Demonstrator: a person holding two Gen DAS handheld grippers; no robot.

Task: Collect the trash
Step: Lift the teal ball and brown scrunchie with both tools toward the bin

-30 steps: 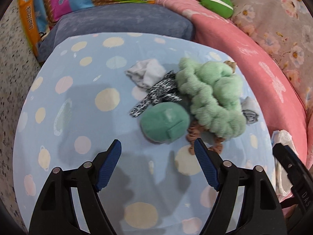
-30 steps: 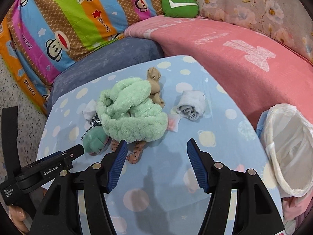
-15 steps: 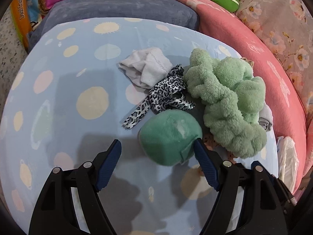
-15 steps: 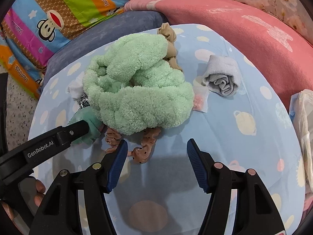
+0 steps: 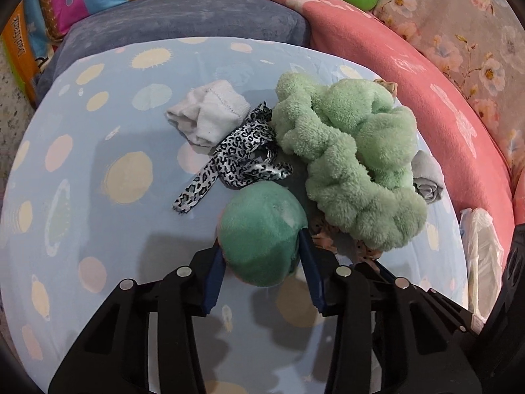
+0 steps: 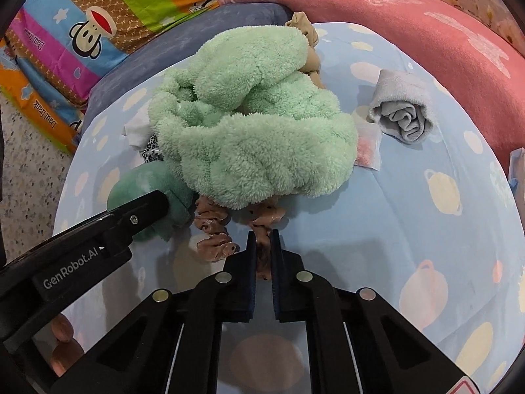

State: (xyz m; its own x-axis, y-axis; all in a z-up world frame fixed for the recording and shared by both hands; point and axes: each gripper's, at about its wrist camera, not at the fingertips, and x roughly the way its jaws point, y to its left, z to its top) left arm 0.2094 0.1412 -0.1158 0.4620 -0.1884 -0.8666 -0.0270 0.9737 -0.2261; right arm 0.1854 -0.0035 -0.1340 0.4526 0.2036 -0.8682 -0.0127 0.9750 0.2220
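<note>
My left gripper (image 5: 261, 239) is shut on a round teal plush pad (image 5: 262, 229), which lies on the blue spotted sheet (image 5: 98, 236); the pad also shows in the right wrist view (image 6: 144, 184). My right gripper (image 6: 263, 239) is shut on a brown dotted ruffled cloth (image 6: 262, 216) that sticks out from under a fluffy mint-green garment (image 6: 252, 124). A leopard-print ribbon (image 5: 236, 161) and a white sock (image 5: 206, 118) lie behind the pad. A rolled grey sock (image 6: 403, 111) and a small clear packet (image 6: 367, 146) lie right of the green garment.
A white plastic bag (image 5: 479, 256) hangs at the sheet's right edge. A pink cushion (image 5: 410, 75), a grey-blue cushion (image 5: 183, 23) and a striped cartoon pillow (image 6: 98, 39) ring the far side. Speckled floor (image 6: 29, 170) lies to the left.
Both grippers moved forward and closed: the left onto the teal plush pad, the right onto the brown dotted cloth. Both were open half a second ago.
</note>
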